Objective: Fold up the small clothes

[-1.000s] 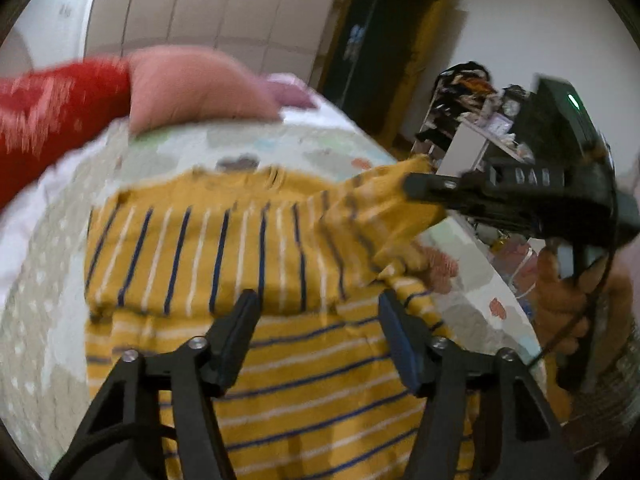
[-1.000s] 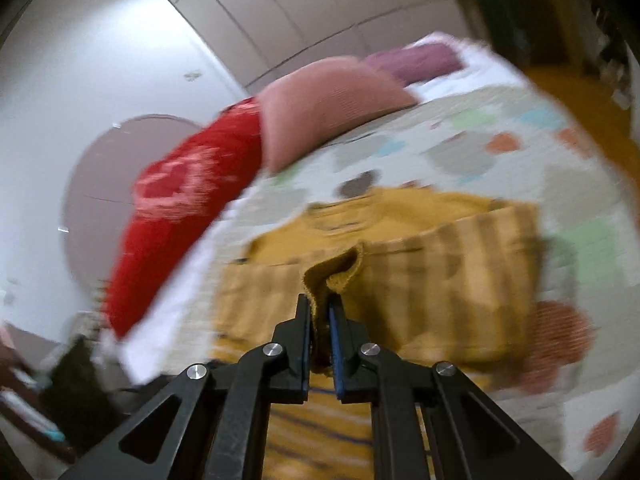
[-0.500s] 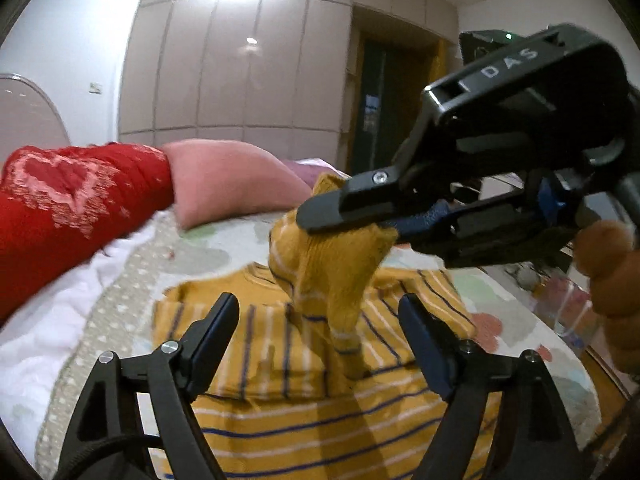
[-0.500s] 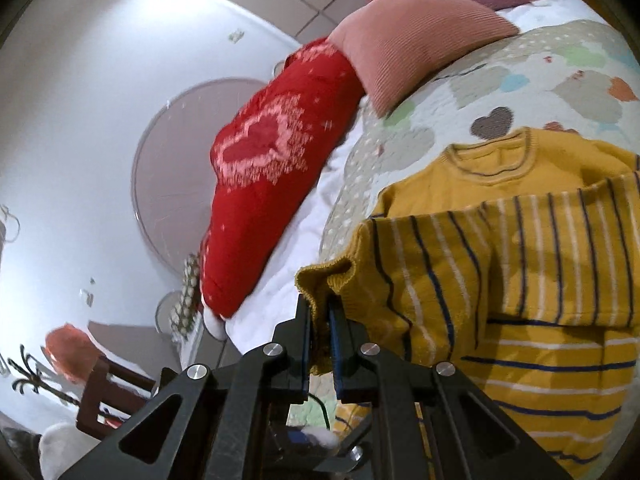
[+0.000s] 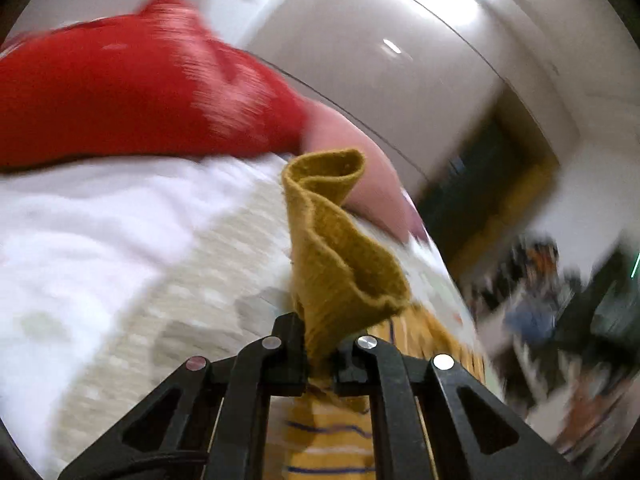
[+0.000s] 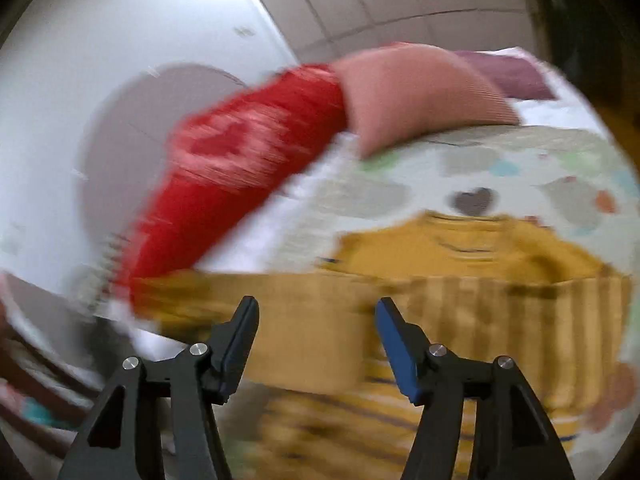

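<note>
A small mustard-yellow sweater with blue and white stripes [image 6: 460, 292] lies on the bed, neck toward the pillows, one sleeve stretched leftward across it. In the left wrist view my left gripper [image 5: 320, 354] is shut on the sleeve cuff [image 5: 340, 248], which stands up curled between its fingers. The striped body [image 5: 332, 440] shows below them. My right gripper [image 6: 316, 344] is open just above the sweater's lower half, nothing between its fingers. Both views are motion-blurred.
A heart-patterned quilt [image 6: 500, 168] covers the bed. A red heart cushion [image 6: 240, 168], a pink cushion [image 6: 416, 92] and a purple one [image 6: 516, 76] lie at the head. White bedding [image 5: 80, 240] sits on the left. Cluttered furniture [image 5: 560, 300] stands past the bed's right side.
The cuff passed from my right gripper to my left: the right one has opened and let go, the left one has shut on it. Both cameras have swung.
</note>
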Demonstrator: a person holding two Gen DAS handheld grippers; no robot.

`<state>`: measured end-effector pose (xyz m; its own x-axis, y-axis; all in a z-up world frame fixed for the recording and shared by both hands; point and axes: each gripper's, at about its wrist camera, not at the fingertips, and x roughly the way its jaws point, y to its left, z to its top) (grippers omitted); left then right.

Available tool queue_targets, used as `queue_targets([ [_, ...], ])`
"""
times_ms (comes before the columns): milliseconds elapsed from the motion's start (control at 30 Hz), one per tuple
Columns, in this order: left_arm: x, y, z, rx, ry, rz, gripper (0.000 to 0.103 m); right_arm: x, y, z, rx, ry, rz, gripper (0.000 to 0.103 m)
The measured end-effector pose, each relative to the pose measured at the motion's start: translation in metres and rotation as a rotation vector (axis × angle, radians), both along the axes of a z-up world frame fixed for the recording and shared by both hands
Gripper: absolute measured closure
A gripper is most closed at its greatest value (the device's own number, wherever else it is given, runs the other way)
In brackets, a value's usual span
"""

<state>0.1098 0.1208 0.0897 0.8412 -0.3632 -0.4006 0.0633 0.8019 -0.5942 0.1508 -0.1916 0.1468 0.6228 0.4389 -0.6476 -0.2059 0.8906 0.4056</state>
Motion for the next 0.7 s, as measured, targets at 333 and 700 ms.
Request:
queue_targets([
  [333, -0.037, 0.128, -0.009, -0.043, -0.016, 0.452, 0.096, 0.047, 0.075, -0.101, -0.369, 0.031, 0.116, 0.038],
  [700, -0.036, 0.131, -0.016, -0.031, -0.044, 0.427, 0.096, 0.073, 0.083, -0.11, -0.397, 0.035, 0.043, 0.096],
])
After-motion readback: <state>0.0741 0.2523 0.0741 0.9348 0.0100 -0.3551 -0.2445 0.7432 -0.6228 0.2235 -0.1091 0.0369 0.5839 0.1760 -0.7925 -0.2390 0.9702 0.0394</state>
